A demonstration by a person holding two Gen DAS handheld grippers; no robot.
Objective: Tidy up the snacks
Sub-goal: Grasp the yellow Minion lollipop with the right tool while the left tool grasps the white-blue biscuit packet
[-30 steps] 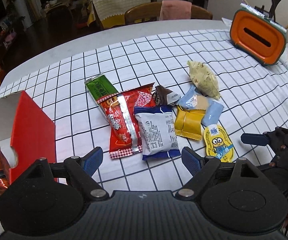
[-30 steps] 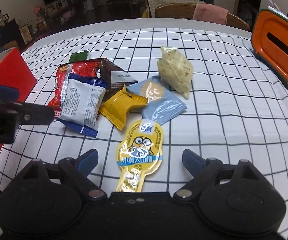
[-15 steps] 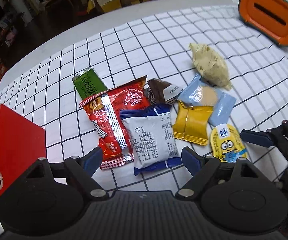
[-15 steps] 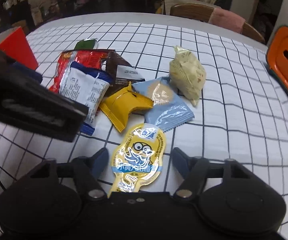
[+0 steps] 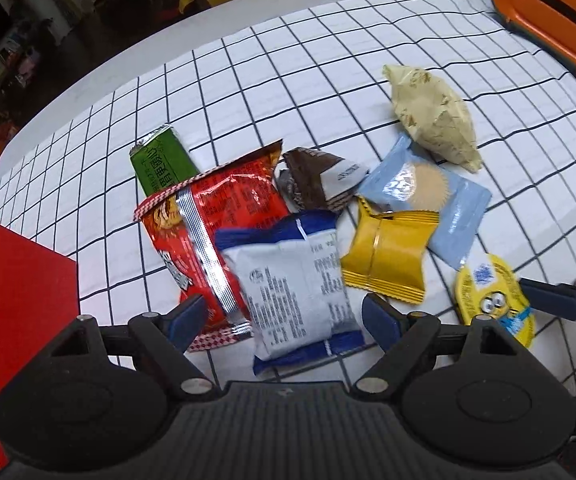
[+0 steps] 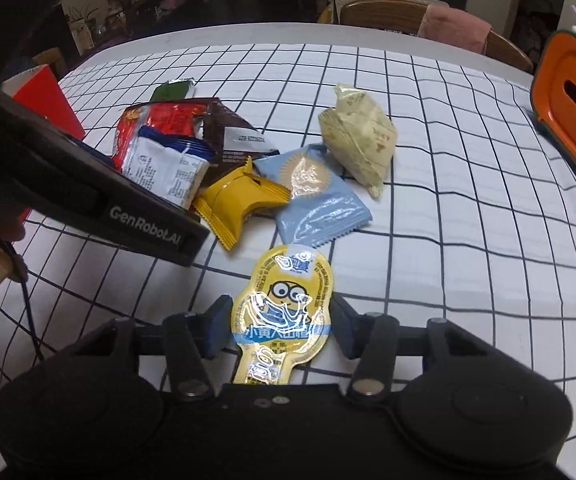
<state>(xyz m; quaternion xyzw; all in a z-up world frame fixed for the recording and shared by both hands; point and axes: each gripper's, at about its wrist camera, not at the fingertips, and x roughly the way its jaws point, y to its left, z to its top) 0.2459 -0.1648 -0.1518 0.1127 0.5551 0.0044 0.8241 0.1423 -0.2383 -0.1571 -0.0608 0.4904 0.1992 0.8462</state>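
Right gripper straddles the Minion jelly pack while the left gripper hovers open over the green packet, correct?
Not quite. The left gripper is open over the white-and-blue packet, not the green packet, as the left wrist view shows. The right gripper does straddle the Minion jelly pack.

- The green packet lies half hidden under the red snack bag.
- The orange container is cut off by the frame edge.
- The left gripper hides part of the white-and-blue packet.

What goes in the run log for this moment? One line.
left tongs: open over white-blue packet | right tongs: straddling Minion pouch, contact unclear | red box: left
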